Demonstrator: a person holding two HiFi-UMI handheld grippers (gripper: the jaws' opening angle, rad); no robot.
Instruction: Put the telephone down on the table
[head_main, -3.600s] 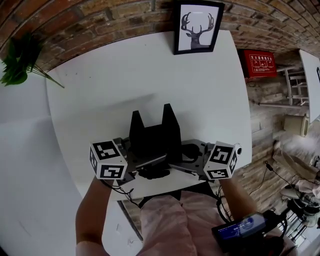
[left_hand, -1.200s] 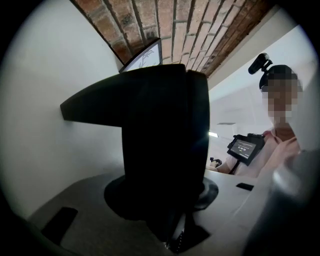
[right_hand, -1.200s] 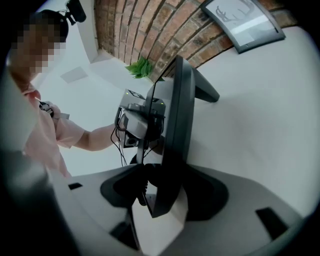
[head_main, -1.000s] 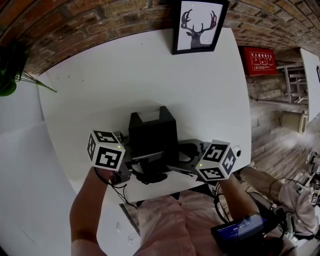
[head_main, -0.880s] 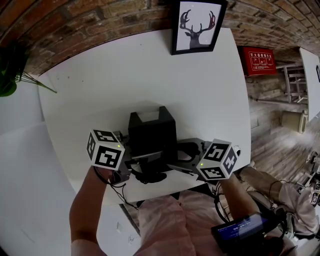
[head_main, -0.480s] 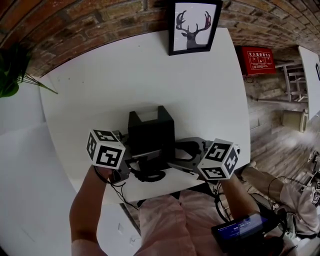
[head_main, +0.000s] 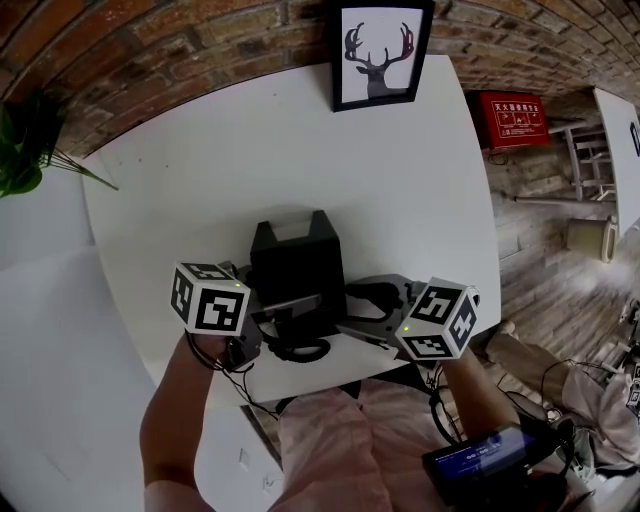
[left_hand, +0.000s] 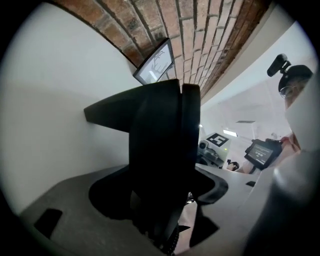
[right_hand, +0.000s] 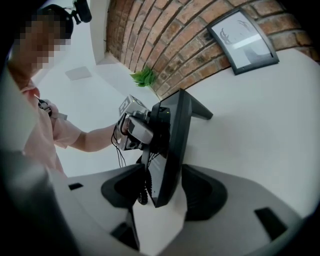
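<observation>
Evidently the left gripper (head_main: 268, 318) has just been spreading its jaws, which now stand wide, clear of the black angular desk telephone (head_main: 297, 265) between them. The telephone rests on the white table (head_main: 300, 150) near its front edge, so the set-down looks nearly complete. The right gripper (head_main: 368, 312) straddles the telephone's edge loosely, jaws wide.
</observation>
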